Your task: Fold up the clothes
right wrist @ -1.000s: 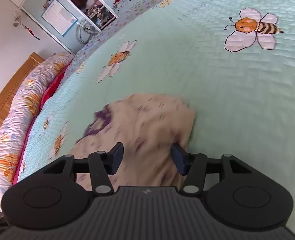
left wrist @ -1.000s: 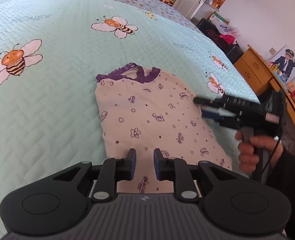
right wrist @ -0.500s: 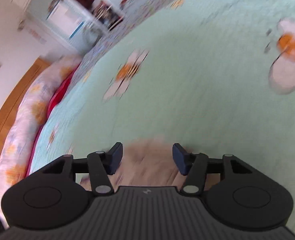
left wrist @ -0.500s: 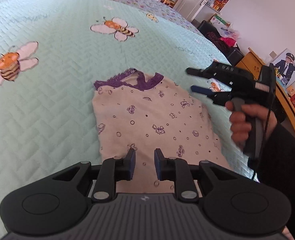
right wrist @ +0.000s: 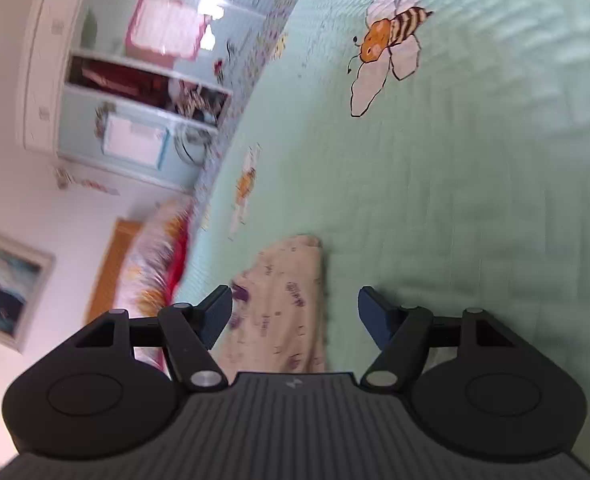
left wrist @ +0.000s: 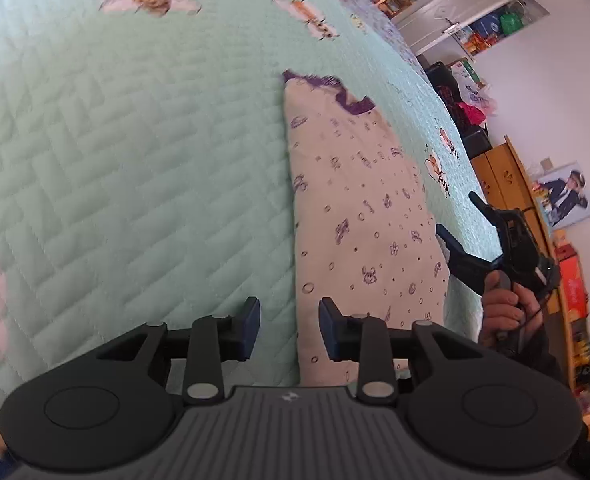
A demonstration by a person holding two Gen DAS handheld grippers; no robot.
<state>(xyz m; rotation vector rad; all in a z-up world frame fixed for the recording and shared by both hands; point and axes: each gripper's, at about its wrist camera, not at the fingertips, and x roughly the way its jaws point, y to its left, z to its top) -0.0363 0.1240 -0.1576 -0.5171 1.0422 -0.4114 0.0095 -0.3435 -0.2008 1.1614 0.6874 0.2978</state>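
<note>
A cream garment point(left wrist: 359, 216) with small purple prints and a purple lace collar lies folded into a long strip on the mint quilted bedspread point(left wrist: 135, 160). My left gripper point(left wrist: 289, 330) hovers over the strip's near left edge, jaws opening, pads not pressing the cloth. In the left wrist view my right gripper point(left wrist: 461, 220), held by a hand, hangs at the strip's right edge with its fingers spread. The right wrist view shows the same garment point(right wrist: 291, 304) under the right gripper point(right wrist: 295, 316), whose jaws are opening wide with nothing pinched.
Bee prints point(right wrist: 391, 40) dot the bedspread. Pillows point(right wrist: 159, 264) and a wooden headboard lie at one end, white shelves point(right wrist: 135, 92) behind. Wooden drawers point(left wrist: 503, 176), boxes and a framed portrait point(left wrist: 567, 196) stand past the bed's right edge.
Both grippers swung sideways and rolled, and both jaws widened. The garment now sits right of my left gripper's centre. The right gripper dropped lower beside the strip's right edge.
</note>
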